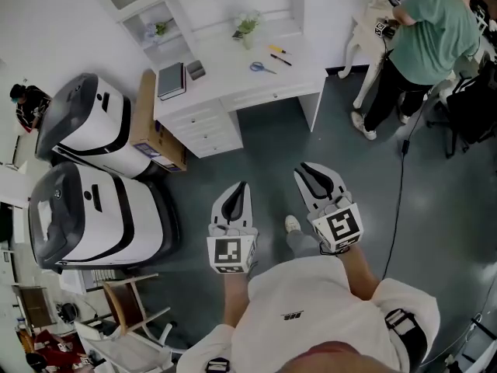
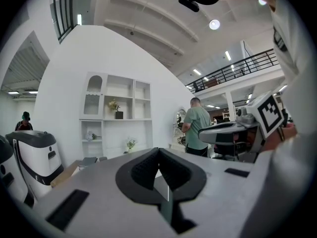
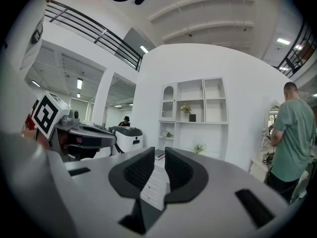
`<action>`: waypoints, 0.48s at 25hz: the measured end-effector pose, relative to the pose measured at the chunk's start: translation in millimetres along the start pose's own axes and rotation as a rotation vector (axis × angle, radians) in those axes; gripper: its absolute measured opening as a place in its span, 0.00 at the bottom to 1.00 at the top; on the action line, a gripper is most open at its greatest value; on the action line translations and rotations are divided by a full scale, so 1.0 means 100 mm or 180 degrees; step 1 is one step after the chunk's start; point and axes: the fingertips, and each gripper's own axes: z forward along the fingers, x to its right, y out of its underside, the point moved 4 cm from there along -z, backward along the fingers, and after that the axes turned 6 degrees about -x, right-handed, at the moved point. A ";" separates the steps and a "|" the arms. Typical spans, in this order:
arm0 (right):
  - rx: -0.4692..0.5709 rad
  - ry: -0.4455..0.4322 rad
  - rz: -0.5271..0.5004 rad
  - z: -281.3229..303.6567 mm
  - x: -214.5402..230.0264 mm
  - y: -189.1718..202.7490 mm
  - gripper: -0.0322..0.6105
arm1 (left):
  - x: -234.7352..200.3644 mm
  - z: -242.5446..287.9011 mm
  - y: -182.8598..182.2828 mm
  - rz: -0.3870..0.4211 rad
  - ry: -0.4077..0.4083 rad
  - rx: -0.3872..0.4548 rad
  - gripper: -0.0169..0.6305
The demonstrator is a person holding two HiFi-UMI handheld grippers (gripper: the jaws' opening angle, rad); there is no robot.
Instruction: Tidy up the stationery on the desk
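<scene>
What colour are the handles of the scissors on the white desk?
Blue. The scissors show best in the head view.

white desk (image 1: pixel 225 59) with notebook (image 1: pixel 172 80), small box (image 1: pixel 196 70), potted plant (image 1: pixel 246 28), scissors (image 1: pixel 262 67), pens (image 1: pixel 278 54)

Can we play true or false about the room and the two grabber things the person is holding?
1. The scissors lie on the white desk. True.
2. The left gripper holds a pen. False: its jaws are together with nothing between them.
3. The right gripper has its jaws slightly apart and empty. True.
4. The person in the green shirt sits at the desk. False: that person stands off to its right.
5. Both grippers touch the desk. False: they are held away from it, over the grey floor.
</scene>
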 end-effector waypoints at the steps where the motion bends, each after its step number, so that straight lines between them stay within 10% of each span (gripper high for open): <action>1: -0.0002 -0.0022 -0.0004 0.07 0.06 -0.01 0.12 | -0.02 0.09 -0.03 -0.0001 -0.0015 -0.0007 0.03; 12: -0.0040 -0.0211 -0.0048 0.74 0.80 -0.10 0.12 | -0.19 0.95 -0.27 -0.0014 -0.0193 -0.0046 0.03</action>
